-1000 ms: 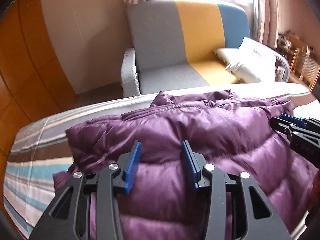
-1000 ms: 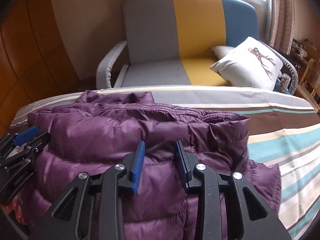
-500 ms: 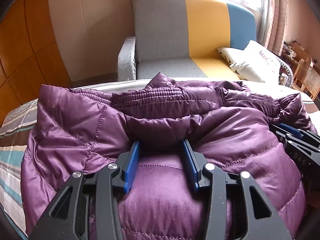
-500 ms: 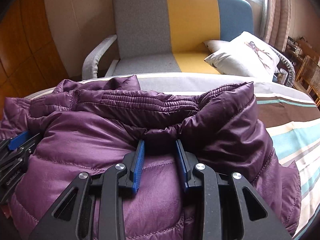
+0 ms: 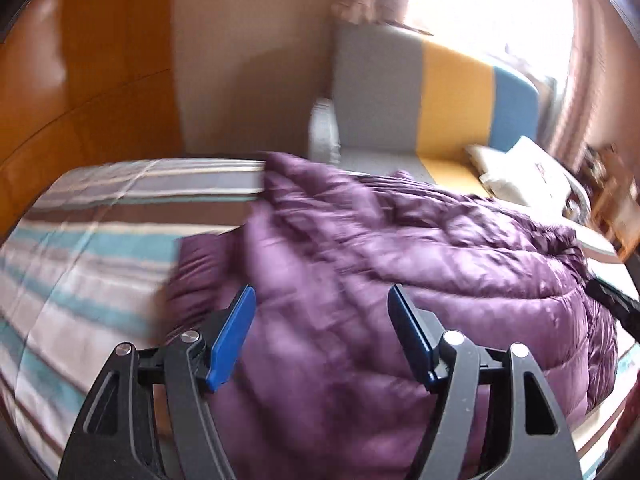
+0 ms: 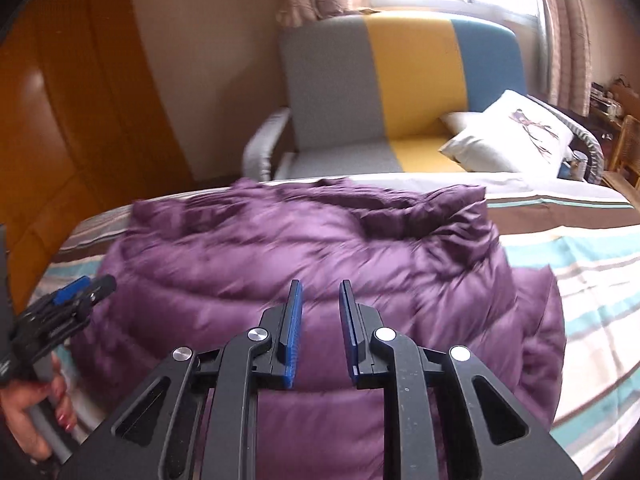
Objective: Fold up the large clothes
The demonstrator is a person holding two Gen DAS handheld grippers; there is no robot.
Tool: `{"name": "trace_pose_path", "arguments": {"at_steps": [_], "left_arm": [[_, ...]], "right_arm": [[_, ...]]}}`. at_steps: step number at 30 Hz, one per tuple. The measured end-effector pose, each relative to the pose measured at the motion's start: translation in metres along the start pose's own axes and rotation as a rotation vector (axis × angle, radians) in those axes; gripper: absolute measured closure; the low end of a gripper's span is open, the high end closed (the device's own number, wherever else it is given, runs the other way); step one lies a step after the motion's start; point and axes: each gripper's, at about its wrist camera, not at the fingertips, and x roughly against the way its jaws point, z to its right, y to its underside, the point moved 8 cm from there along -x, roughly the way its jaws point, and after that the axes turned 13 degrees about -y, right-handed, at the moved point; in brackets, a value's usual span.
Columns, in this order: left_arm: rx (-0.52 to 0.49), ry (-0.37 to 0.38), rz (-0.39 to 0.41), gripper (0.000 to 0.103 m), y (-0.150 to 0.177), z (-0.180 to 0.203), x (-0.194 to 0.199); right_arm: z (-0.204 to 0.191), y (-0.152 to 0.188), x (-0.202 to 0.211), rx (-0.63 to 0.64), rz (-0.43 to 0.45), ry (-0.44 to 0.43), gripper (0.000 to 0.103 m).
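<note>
Left tongs [image 5: 322, 300] gape wide, right tongs [image 6: 320, 294] narrowly parted, both empty above the purple jacket [image 6: 280, 256].

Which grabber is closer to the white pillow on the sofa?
The right gripper. It hovers over the purple puffer jacket on the side where the white pillow lies. The left gripper is over the jacket's other end, farther from it.
</note>
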Motion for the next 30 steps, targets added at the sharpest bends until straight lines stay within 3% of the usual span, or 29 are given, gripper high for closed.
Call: {"name": "trace_pose_path", "arguments": {"at_steps": [4,7,11,13,18,22,26,27,30], "left_arm": [[0.100,-0.043,-0.058,0.034,0.019,-0.050,-0.003],[0.173,-0.018,-0.130,0.034,0.036,-0.072,-0.014],[0.138,0.022,-0.149,0.032,0.043,-0.067,-0.019],[0.132,0.023,-0.153,0.020,0.046,-0.068,-0.020],[0.161,-0.002,-0.150,0.012,0.048,-0.077,-0.022],[0.224,0.027,-0.193,0.012,0.055,-0.082,-0.026],[0.300,0.118,-0.271,0.013,0.064,-0.072,-0.032],[0.301,0.111,-0.273,0.014,0.064,-0.070,-0.034],[0.392,0.186,-0.289,0.025,0.061,-0.066,-0.043]], "right_arm": [[-0.029,0.021,0.006,-0.001,-0.007,-0.052,0.084],[-0.045,0.034,0.001,0.025,-0.024,-0.060,0.084],[-0.044,0.055,-0.028,0.047,-0.113,0.021,0.086],[-0.035,0.074,-0.053,0.092,-0.175,0.084,0.087],[-0.033,0.076,-0.059,0.087,-0.168,0.090,0.087],[-0.033,0.076,-0.055,0.087,-0.156,0.084,0.087],[-0.032,0.076,-0.052,0.086,-0.149,0.080,0.087],[-0.032,0.077,-0.052,0.085,-0.147,0.078,0.087],[-0.031,0.077,-0.052,0.080,-0.143,0.072,0.087]]}}
